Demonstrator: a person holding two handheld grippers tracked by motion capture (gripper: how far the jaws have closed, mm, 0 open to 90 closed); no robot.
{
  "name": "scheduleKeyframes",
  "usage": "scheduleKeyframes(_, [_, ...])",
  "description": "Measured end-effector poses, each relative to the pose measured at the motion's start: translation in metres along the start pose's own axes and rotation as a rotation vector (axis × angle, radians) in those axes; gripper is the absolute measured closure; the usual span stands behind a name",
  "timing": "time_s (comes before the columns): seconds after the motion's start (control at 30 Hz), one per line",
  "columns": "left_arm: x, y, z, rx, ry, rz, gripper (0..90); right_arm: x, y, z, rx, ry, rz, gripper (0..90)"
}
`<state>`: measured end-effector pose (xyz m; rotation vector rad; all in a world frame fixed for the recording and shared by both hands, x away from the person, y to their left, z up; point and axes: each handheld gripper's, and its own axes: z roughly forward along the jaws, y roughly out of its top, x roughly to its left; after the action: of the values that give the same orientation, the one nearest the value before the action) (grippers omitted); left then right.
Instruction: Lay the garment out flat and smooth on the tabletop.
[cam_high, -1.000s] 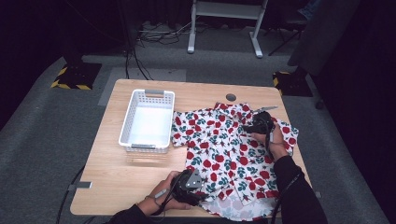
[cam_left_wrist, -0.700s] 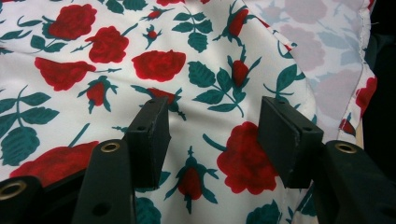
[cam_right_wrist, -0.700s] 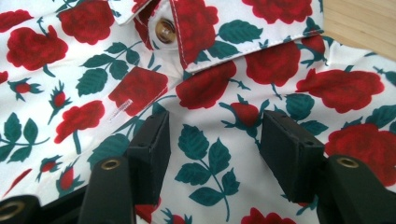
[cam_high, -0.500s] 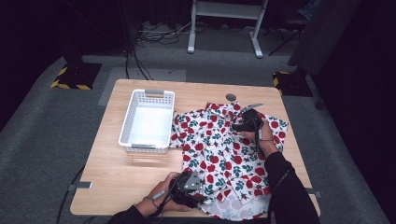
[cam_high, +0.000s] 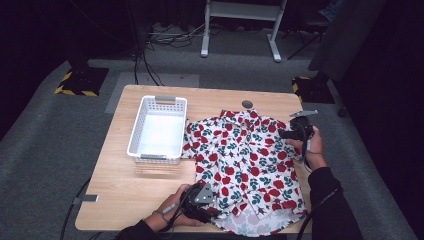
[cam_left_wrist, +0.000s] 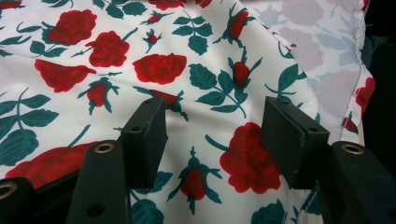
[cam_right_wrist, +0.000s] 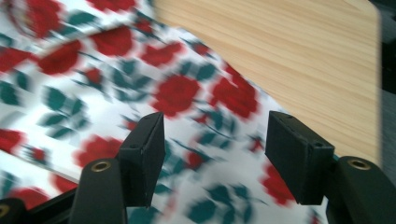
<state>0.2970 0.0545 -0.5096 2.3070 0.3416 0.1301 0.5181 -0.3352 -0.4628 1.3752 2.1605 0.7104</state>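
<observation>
Left gripper sat at the bottom centre of the high view, jaws apart over the shirt; right gripper, jaws apart too, hovered at the shirt's right edge, mid-table.

The shirt — white, printed with red roses and green leaves — lies spread flat, just right of the white basket, collar toward the far edge, hem at the near edge with its pale underside showing.
</observation>
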Motion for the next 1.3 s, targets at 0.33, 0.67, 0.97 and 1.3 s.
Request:
scheduleKeyframes(0.33, [0.001, -0.003, -0.003, -0.003, -0.002, -0.051, 32.2, -0.034, -0.024, 0.001, 0.032, -0.085, 0.091, 38.1])
scheduleKeyframes(0.67, [0.004, -0.001, -0.007, 0.021, 0.052, -0.063, 27.6, -0.045, -0.031, 0.004, 0.050, -0.094, 0.145, 38.1])
scheduleKeyframes(0.97, [0.014, -0.013, -0.012, 0.011, 0.054, -0.052, 27.3, -0.059, -0.045, 0.009, 0.091, -0.075, 0.281, 37.5])
scheduleKeyframes(1.3, [0.018, -0.012, -0.011, 0.008, 0.051, -0.049, 27.4, -0.060, -0.045, 0.007, 0.076, -0.035, 0.270, 62.0])
